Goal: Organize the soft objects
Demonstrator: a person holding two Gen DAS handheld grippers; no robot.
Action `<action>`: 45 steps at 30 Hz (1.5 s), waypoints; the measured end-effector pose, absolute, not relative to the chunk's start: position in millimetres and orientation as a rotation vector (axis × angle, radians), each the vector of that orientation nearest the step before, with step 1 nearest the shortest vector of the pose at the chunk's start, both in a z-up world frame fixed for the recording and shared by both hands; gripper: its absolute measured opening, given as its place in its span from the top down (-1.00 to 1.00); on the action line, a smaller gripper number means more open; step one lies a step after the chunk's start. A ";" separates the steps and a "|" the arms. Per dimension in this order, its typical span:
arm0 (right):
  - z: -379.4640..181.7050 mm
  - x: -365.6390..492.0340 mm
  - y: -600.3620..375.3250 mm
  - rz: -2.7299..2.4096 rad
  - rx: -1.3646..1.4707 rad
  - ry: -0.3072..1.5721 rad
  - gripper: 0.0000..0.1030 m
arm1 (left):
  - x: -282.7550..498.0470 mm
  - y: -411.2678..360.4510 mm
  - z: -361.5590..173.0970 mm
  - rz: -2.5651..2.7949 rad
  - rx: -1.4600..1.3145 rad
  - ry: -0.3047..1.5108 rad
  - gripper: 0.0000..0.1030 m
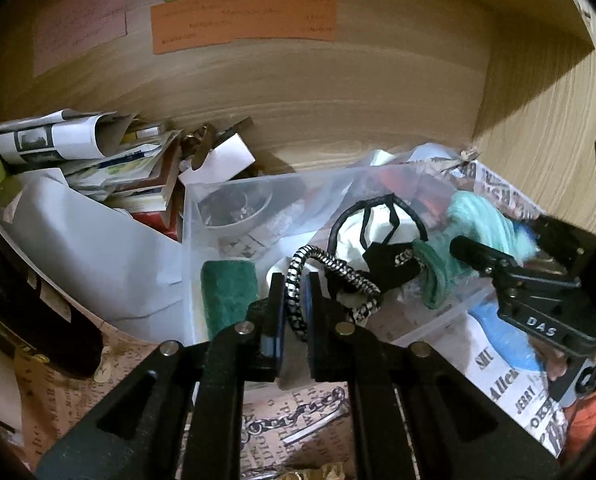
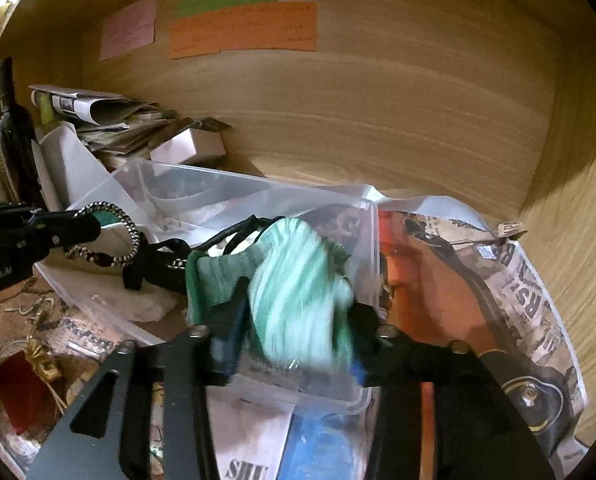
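A clear plastic bin [image 1: 234, 184] stands on a newspaper-covered surface against a wooden wall. My left gripper [image 1: 296, 284] is shut on a black-and-white braided cord [image 1: 337, 276] over the bin's near edge; it also shows in the right wrist view [image 2: 110, 236]. My right gripper [image 2: 294, 312] is shut on a mint-green soft bundle [image 2: 298, 296], held over the bin's right corner; the bundle shows in the left wrist view [image 1: 485, 216]. In the bin lie a dark green sponge [image 1: 228, 292], a white cloth with black straps [image 1: 377, 224] and a green cloth [image 1: 433, 276].
A pile of papers and books [image 1: 110, 168] lies left of the bin. A dark bottle [image 2: 12, 128] stands at far left. Coloured notes [image 1: 242, 20] are stuck on the wooden back wall. A side panel [image 1: 545, 128] closes the right. Newspaper [image 2: 529, 300] covers the surface.
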State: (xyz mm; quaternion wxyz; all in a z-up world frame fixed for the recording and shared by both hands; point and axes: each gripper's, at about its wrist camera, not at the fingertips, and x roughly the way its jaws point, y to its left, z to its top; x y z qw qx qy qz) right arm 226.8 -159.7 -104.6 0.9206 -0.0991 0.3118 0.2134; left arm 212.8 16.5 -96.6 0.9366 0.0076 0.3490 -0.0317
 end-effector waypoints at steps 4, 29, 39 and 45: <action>-97.0 221.4 -161.6 0.425 -0.198 0.609 -0.32 | 209.1 19.8 -93.1 -0.066 0.005 0.711 0.67; -98.9 146.2 -131.8 0.673 -0.171 0.659 -0.99 | 111.2 41.2 -81.0 -0.056 -0.025 0.643 -0.80; -147.5 157.0 -117.7 0.725 -0.179 0.880 -0.98 | 107.4 34.3 -142.1 -0.081 -0.022 0.831 -0.80; -158.8 155.1 -105.4 0.720 -0.252 0.897 -0.55 | 109.5 27.6 -163.6 -0.090 -0.019 0.895 -0.80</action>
